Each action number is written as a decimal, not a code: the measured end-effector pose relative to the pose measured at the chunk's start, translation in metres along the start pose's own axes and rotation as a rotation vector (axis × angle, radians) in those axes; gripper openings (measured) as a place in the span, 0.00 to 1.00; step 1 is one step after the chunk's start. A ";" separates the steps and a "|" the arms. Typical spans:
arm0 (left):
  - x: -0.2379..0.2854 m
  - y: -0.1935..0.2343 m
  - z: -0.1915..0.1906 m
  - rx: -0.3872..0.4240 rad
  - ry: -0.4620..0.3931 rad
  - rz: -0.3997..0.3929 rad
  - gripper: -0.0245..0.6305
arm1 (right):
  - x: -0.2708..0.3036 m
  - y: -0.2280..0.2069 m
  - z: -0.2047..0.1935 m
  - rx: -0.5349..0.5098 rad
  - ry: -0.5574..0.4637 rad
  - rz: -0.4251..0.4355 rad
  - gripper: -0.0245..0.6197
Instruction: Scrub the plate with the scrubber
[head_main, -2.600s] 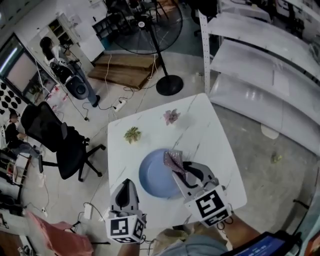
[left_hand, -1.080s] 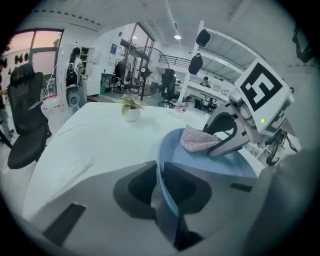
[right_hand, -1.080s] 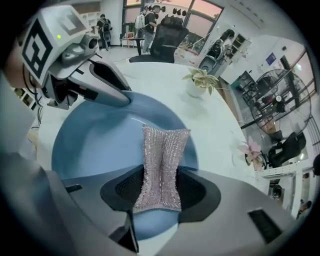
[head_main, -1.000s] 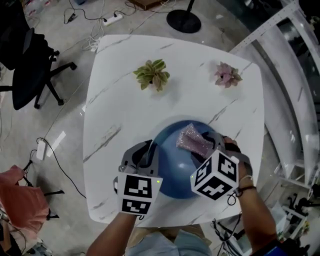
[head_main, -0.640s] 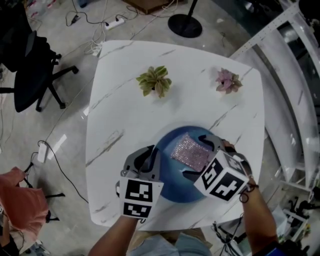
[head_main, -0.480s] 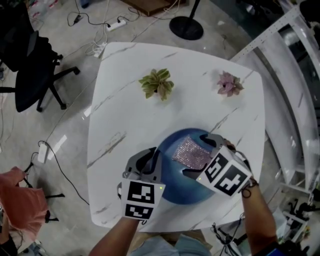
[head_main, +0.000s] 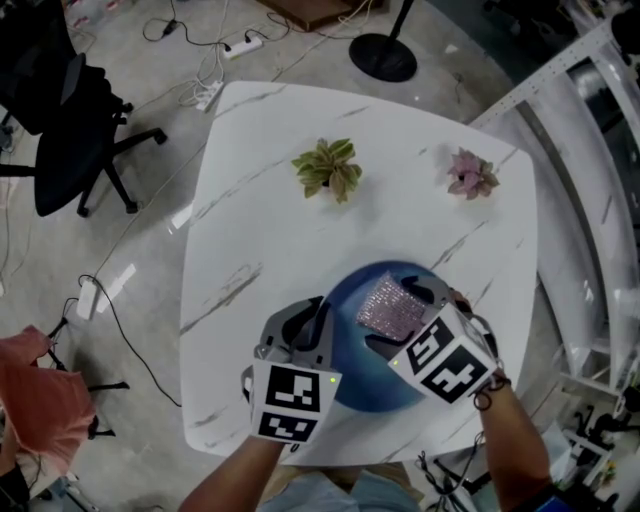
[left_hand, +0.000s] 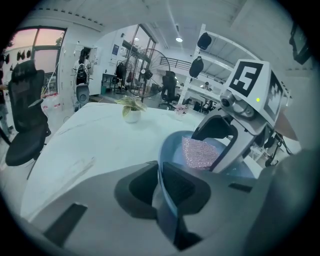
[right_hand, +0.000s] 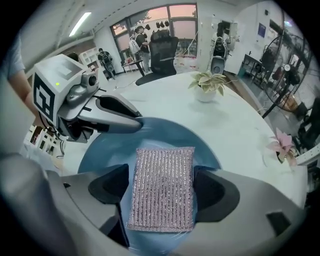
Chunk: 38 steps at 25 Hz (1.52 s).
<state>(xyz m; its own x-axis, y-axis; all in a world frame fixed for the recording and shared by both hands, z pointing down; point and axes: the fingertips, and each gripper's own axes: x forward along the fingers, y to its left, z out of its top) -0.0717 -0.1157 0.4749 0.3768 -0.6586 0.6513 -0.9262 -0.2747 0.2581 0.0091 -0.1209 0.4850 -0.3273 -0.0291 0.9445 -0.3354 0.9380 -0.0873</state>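
"Near the tabletop's front edge, toward the right corner: blue plate, rim pinched in the left gripper, with jaws just closed onto it."

"And the right gripper?"

"Spread wide, just easing inward, astride the scrubber; no squeeze visible."

"Handling?"

"Probably light and squashy; best taken across the long edges, mid-length. Plate stiff, slick, likely breakable."

"Changed since a second ago?"

"Then tilted up in narrower jaws; now flat on the plate's middle."
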 end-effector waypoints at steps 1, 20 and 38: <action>0.000 0.000 0.000 0.000 0.001 0.000 0.09 | 0.000 -0.002 0.001 0.002 -0.005 -0.005 0.65; -0.004 0.003 0.002 -0.023 -0.017 0.002 0.08 | -0.020 0.008 0.014 -0.127 -0.063 -0.080 0.15; 0.010 0.005 0.009 -0.125 0.115 -0.166 0.06 | 0.006 -0.007 0.034 -0.489 0.115 -0.280 0.14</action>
<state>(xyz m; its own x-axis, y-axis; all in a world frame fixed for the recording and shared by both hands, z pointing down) -0.0723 -0.1301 0.4761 0.5273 -0.5257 0.6675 -0.8481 -0.2789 0.4504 -0.0205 -0.1395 0.4806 -0.1771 -0.2872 0.9414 0.0607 0.9515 0.3016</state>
